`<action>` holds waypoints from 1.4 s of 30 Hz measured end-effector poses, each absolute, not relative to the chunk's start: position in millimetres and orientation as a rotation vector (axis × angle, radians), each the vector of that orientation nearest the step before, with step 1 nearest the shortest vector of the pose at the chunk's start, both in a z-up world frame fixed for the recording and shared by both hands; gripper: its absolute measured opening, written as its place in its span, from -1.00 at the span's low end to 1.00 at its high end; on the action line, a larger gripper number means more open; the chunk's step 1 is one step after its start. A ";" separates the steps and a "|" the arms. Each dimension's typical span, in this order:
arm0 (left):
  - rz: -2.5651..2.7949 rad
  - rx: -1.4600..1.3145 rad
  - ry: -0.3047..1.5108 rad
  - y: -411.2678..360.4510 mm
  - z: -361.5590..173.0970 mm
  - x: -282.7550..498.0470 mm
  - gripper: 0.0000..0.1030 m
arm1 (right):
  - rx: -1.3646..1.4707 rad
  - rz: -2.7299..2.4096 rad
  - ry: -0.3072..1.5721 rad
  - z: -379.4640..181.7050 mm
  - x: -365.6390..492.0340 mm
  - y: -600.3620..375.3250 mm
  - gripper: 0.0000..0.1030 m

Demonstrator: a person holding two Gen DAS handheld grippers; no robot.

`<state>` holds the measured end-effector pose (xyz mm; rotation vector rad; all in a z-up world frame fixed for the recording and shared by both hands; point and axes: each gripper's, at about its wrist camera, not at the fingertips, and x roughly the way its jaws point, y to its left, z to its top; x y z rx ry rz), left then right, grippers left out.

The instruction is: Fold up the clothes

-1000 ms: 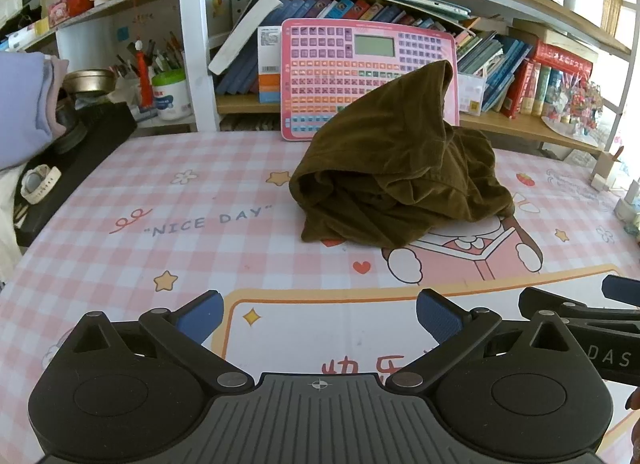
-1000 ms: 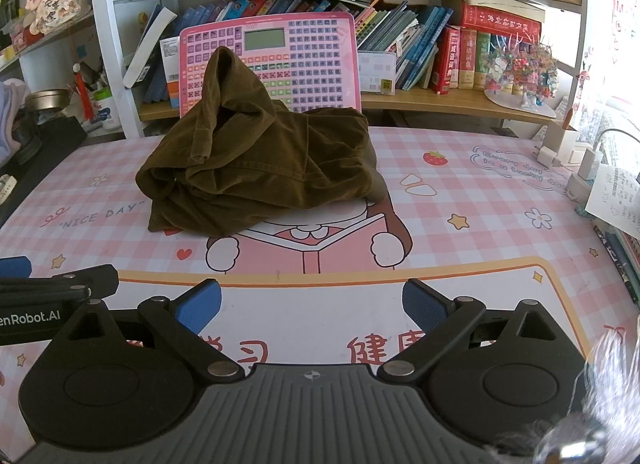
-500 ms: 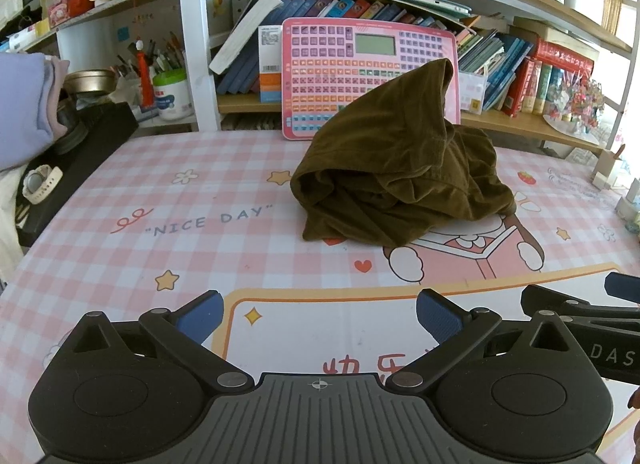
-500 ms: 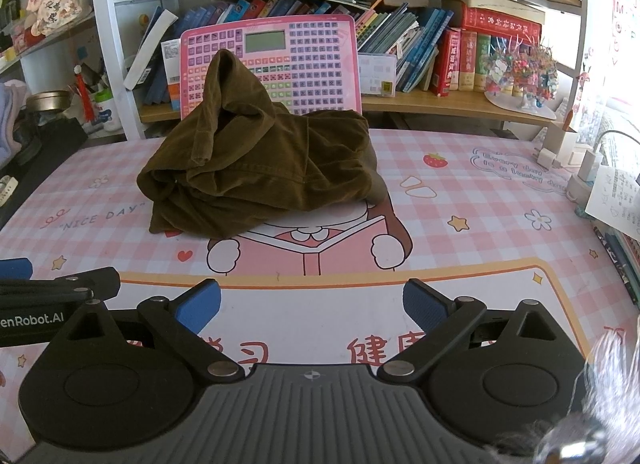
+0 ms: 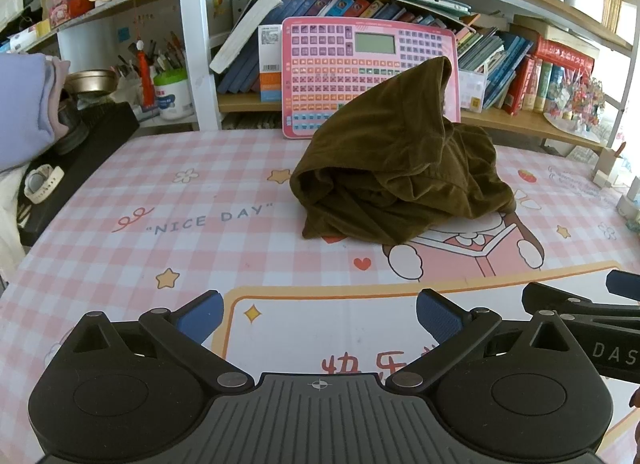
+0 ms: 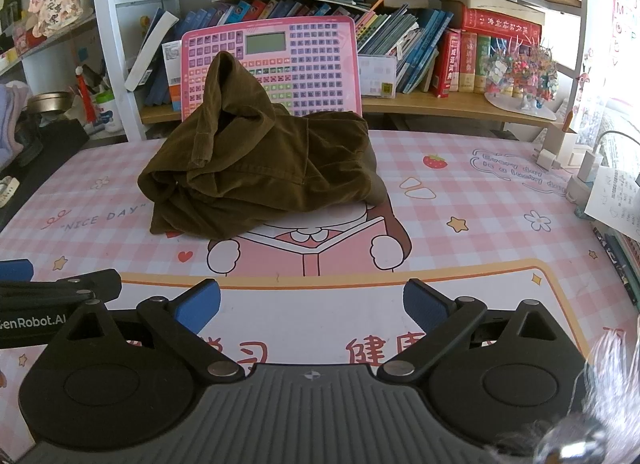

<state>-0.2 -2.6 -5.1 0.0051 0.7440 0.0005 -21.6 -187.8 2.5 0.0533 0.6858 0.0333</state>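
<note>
Both grippers empty, fingers spread wide: left gripper [image 5: 319, 310] and right gripper [image 6: 312, 300] side by side at the near edge of the table [image 6: 460, 192]. Brown garment [image 6: 256, 168] lies crumpled straight ahead, well apart, leaning on the pink keyboard toy [image 6: 304, 64]. Heap runs left-right; looks roughly equidistant, left corner nearer the left gripper.

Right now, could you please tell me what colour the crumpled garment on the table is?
The garment is dark olive-brown; the right wrist view shows it best.
</note>
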 end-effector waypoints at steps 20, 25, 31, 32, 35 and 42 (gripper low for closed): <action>0.007 0.009 0.750 -4.6 -5.7 -0.6 1.00 | 0.052 0.042 0.685 2.9 -22.6 -188.7 0.93; 0.008 0.013 0.757 -5.2 -6.6 -0.2 1.00 | 0.052 0.044 0.685 2.6 -22.7 -188.7 0.93; 0.010 0.013 0.758 -5.5 -7.1 -0.4 1.00 | 0.052 0.046 0.685 2.2 -22.3 -188.4 0.93; 0.010 0.014 0.758 -5.6 -7.1 -0.5 1.00 | 0.052 0.046 0.686 2.2 -22.2 -188.3 0.93; 0.011 0.015 0.759 -6.1 -6.8 -1.2 1.00 | 0.052 0.047 0.686 2.1 -22.3 -188.1 0.93; 0.014 0.020 0.760 -6.1 -6.8 -1.5 1.00 | 0.052 0.049 0.687 1.8 -23.4 -188.6 0.93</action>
